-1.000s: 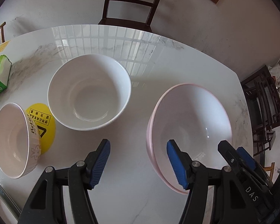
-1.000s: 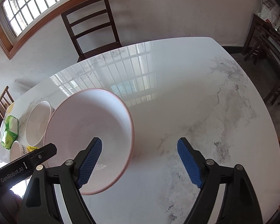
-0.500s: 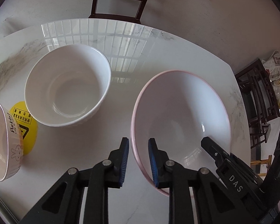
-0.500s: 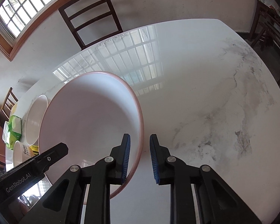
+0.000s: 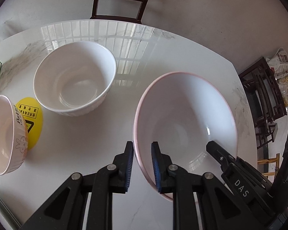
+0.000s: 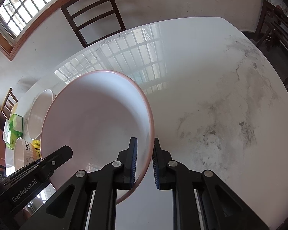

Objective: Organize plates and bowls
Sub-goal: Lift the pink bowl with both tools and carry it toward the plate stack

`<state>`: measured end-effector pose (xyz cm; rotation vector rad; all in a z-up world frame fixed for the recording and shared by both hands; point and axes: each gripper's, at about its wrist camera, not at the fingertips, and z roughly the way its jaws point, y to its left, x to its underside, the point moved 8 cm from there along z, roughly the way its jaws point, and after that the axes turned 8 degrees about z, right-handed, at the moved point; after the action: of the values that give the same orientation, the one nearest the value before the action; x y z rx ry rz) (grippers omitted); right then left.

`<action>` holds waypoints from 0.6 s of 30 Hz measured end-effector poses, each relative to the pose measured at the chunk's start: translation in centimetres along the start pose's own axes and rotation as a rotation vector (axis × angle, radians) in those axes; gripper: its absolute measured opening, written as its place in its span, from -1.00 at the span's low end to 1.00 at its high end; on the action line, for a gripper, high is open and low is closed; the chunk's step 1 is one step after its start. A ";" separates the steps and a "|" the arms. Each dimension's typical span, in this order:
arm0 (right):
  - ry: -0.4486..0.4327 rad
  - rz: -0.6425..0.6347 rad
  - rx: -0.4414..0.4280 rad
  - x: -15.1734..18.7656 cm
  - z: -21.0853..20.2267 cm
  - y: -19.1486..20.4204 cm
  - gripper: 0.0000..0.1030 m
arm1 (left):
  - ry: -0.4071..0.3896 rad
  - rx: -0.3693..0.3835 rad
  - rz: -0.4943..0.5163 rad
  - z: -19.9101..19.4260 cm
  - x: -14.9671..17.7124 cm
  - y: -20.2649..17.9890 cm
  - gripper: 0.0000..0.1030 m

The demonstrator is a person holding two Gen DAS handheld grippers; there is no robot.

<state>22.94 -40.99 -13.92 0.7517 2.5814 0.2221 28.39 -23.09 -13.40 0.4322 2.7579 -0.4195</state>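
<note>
- Far left on the counter (image 5: 163, 53): small pink bowl (image 5: 5, 134) with a rabbit print, sitting partly over a yellow disc (image 5: 33, 118). Just right of it, a white bowl (image 5: 74, 78), upright and empty.
- Right of centre: large pink-rimmed bowl (image 5: 184, 118), empty, near the counter's front; whether its base is off the surface I cannot tell.
- Left gripper (image 5: 142, 164): jaws have just been closing and now pinch the big bowl's left rim, one pad outside the wall, one inside.
- Right gripper (image 6: 145, 159): jaws have just been closing, drawn nearly together across the same bowl's right rim (image 6: 150, 126), wall between the pads.
- Step in hand, as judged: two-sided lift of the large bowl, probably to serve as the base for nesting the others.
- To do it well: raise both hands together and level, keep both pinches firm, and clear the white bowl before any sideways travel; a glazed rim may slip if one side leads.
</note>
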 end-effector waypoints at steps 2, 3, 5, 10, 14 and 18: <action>-0.001 -0.001 -0.003 0.6 -0.6 0.2 -0.71 | -0.002 -0.001 0.007 -0.6 0.5 0.1 -0.64; -0.001 -0.003 -0.005 1.0 -1.0 0.2 -0.71 | -0.004 -0.001 0.010 -0.9 0.7 0.0 -0.64; -0.002 -0.003 -0.012 1.8 -1.7 0.5 -0.71 | -0.013 -0.009 0.019 -1.7 1.3 0.3 -0.64; -0.008 -0.023 -0.022 4.6 -4.0 1.6 -0.71 | -0.027 -0.020 0.018 -4.0 3.6 1.1 -0.64; -0.008 -0.040 -0.026 7.0 -5.8 2.8 -0.71 | -0.029 -0.032 0.022 -5.9 5.6 1.8 -0.64; -0.004 -0.049 -0.038 9.8 -7.4 3.7 -0.70 | -0.033 -0.044 0.030 -7.9 7.9 2.7 -0.64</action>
<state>13.93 -32.78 -9.89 0.6742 2.5807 0.2533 20.06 -16.02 -9.64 0.4507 2.7199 -0.3548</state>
